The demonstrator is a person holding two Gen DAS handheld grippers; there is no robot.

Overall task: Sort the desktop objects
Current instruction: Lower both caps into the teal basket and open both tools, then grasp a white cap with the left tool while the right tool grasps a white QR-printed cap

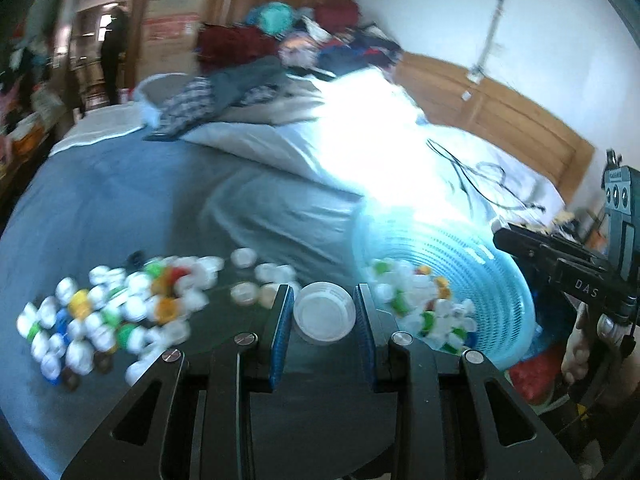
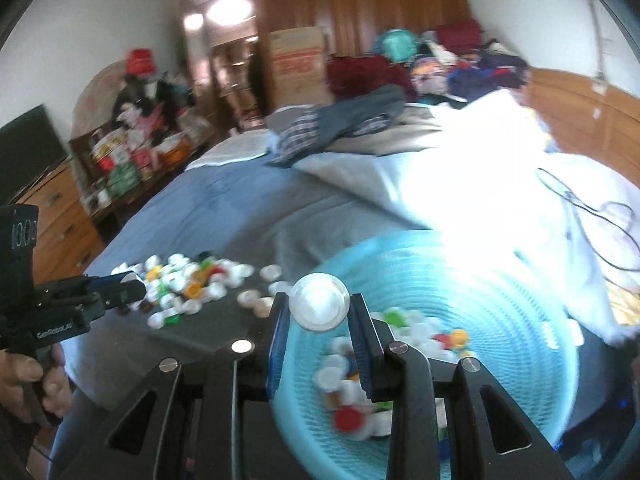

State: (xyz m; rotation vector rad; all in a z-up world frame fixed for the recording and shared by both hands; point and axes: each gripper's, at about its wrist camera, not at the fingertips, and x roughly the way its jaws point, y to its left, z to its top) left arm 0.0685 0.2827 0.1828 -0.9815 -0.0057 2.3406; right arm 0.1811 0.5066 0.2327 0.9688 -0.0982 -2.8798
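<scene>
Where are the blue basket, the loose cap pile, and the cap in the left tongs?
blue basket [image 2: 500, 320], right wrist view, bare inner wall.
loose cap pile [image 1: 112, 312], left wrist view, pile's middle.
white cap [image 1: 324, 312], left wrist view, cap's centre.

Both handheld units are matte black. The left gripper [image 1: 324, 312] has two flat fingers [image 1: 280, 332] faced with ribbed blue pads, and behind them sit angular black link arms with triangular cutouts and round silver pivot screws [image 1: 245, 338]. The right gripper [image 2: 318, 320] is the same build: blue-lined fingers [image 2: 362, 344], silver screws, cutout arms. Seen from the side, the right one's body reads "DAS" in pale letters, with a boxy black block carrying three small round ports behind that. The left one's side shows white lettering too blurred to read. Bare skin shows on the left hand [image 2: 28, 384] and right hand [image 1: 580, 344], wrapped round black pistol-style handles.
</scene>
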